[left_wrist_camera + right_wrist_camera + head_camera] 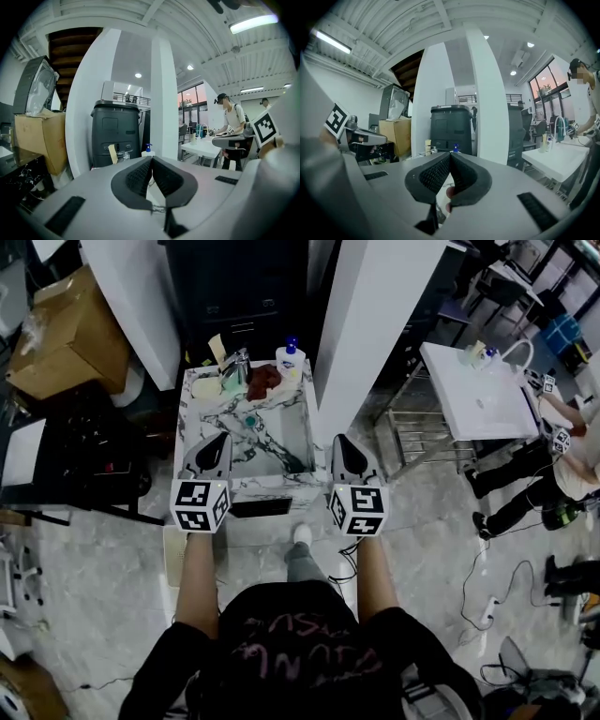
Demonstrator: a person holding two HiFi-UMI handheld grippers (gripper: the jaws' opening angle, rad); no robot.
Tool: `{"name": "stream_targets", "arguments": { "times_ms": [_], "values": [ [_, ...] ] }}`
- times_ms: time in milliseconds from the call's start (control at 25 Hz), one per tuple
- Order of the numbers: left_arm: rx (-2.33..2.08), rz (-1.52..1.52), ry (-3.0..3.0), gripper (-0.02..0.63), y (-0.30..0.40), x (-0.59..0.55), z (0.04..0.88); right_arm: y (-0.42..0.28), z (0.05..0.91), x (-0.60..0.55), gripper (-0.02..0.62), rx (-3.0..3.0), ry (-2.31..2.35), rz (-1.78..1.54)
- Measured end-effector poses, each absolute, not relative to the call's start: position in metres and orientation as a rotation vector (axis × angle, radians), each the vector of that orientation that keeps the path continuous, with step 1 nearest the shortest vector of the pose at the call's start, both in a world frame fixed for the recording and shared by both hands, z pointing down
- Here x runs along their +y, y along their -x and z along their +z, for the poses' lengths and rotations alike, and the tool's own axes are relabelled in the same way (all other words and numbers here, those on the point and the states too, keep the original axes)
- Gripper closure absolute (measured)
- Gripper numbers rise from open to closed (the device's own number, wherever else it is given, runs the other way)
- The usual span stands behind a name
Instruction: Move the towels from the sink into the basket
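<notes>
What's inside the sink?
Only a small teal object shows in the sink; a brown towel sits on its back ledge. The left gripper and right gripper cover its near corners.

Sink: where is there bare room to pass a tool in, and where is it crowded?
The sink basin is mostly bare, from the front rim between left tool and right tool back to a small teal item. The back ledge is crowded: faucet, red towel, soap bottle and a pale green item sit side by side.
</notes>
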State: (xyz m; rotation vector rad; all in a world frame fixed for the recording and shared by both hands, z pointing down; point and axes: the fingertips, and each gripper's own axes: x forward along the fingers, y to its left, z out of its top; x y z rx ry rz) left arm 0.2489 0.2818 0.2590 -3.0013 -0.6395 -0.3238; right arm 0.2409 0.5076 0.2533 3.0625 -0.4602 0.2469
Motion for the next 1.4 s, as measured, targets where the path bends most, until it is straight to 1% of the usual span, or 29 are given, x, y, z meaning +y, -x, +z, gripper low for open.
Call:
{"name": "stream_targets", "arguments": {
  "times_ms": [400, 680, 960, 1400],
  "values": [
    [-0.583, -0.465, 2.998, 0.592, -0.356, 0.312, 0.293, -0.354, 0.286, 0.537, 0.580, -0.535, -3.075, 0.346],
    [-0.527, -0.550, 2.984, 0.591, -0.406, 0.331, 0.312, -0.413, 0.307, 0.555, 0.580, -0.604, -3.095, 0.405],
    [-0.504, -0.620, 2.969, 0.591, -0.437, 0.345, 0.331, -0.444, 0.321, 0.565, 0.580, -0.647, -3.088, 0.454],
    [-0.536, -0.657, 2.951, 0.583, -0.468, 0.352, 0.347, -0.470, 0.324, 0.556, 0.580, -0.673, -3.075, 0.458]
  ]
}}
